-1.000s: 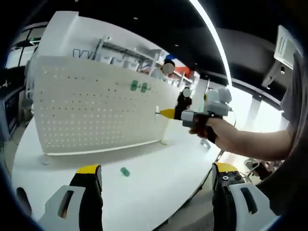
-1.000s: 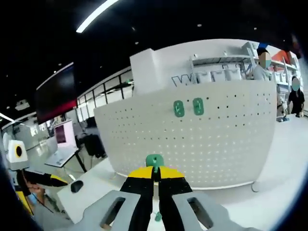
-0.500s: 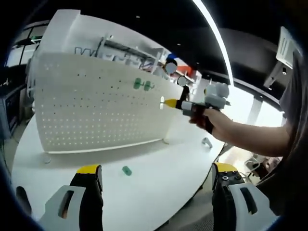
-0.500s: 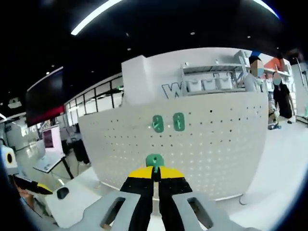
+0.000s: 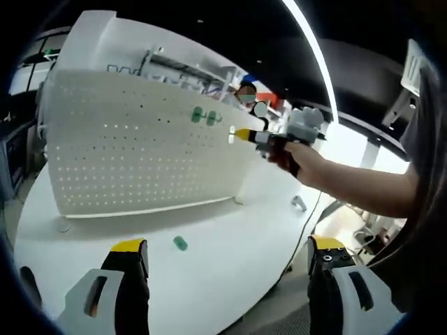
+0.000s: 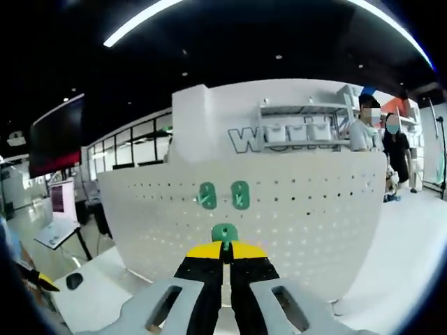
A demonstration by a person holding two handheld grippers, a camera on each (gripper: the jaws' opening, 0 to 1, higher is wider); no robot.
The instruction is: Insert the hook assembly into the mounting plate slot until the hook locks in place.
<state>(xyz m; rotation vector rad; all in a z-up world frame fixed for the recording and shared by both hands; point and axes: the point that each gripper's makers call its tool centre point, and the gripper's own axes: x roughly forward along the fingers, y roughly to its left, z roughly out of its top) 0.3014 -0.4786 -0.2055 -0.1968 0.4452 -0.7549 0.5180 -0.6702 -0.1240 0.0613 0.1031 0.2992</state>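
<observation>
Right gripper (image 6: 224,252) pinching green hook (image 6: 224,233), just short of white pegboard (image 6: 307,216). Left gripper (image 5: 227,269) spread wide, holding nothing.

Held hook: small green plastic hook assembly (image 6: 224,233); pinched between the closed yellow-tipped jaws of the right gripper (image 6: 224,251); its rounded head stands up above the jaw tips; raised in front of the board, not touching it
Mounting plate: white perforated board (image 6: 307,216); upright on a white table (image 5: 209,265); rows of small round holes across its face; gently curved in both views
Hooks on plate: two green hooks (image 6: 223,195) side by side in the upper part of the board; seen in the left gripper view as a green pair (image 5: 204,116) near the board's top
Loose hook: a green piece (image 5: 180,243) lying on the table in front of the board, apart from it
</observation>
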